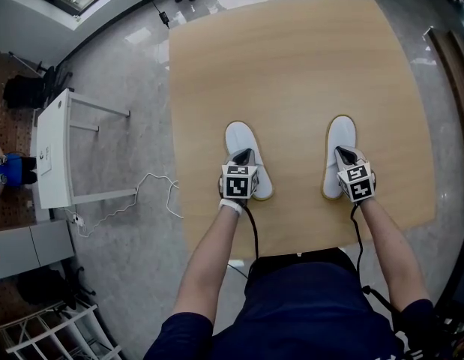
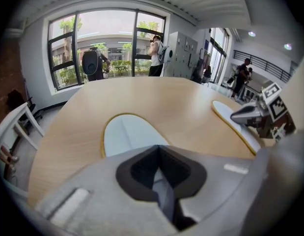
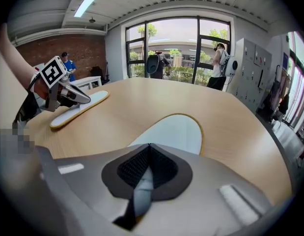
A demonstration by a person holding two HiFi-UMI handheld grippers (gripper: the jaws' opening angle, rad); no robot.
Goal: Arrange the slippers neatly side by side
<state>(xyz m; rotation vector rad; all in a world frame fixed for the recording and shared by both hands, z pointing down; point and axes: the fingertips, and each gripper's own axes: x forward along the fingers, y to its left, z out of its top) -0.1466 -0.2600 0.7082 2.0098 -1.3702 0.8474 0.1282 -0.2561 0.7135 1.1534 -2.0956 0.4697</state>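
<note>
Through the left gripper [image 2: 159, 154] view I see the dark pads drawn together to a narrow slit, with a pale strip of the left slipper [image 2: 126, 134] pinched between them. The rest of that slipper, white with a yellow edge, runs out flat ahead of the jaws on the table [image 1: 291, 66].

The right gripper [image 3: 148, 152] reads the same. Its pads are closed to a thin gap on a pale fold of the right slipper [image 3: 177, 131], whose rounded toe lies flat on the table beyond the jaws.

From the head view, both slippers sit on the near half of the table with their toes toward its far edge. Each gripper is at the heel end of its own slipper. The left slipper lies a little left of the table's middle, with its toe leaning slightly left. The right slipper lies nearer the table's right edge and is almost straight. The two are well apart, with bare wood between them.

On the floor left of the table stand a white desk [image 1: 55, 152] and a loose pale cable [image 1: 153, 190]. Past the table's far edge, both gripper views show tall windows [image 3: 179, 50] with people standing near them.
</note>
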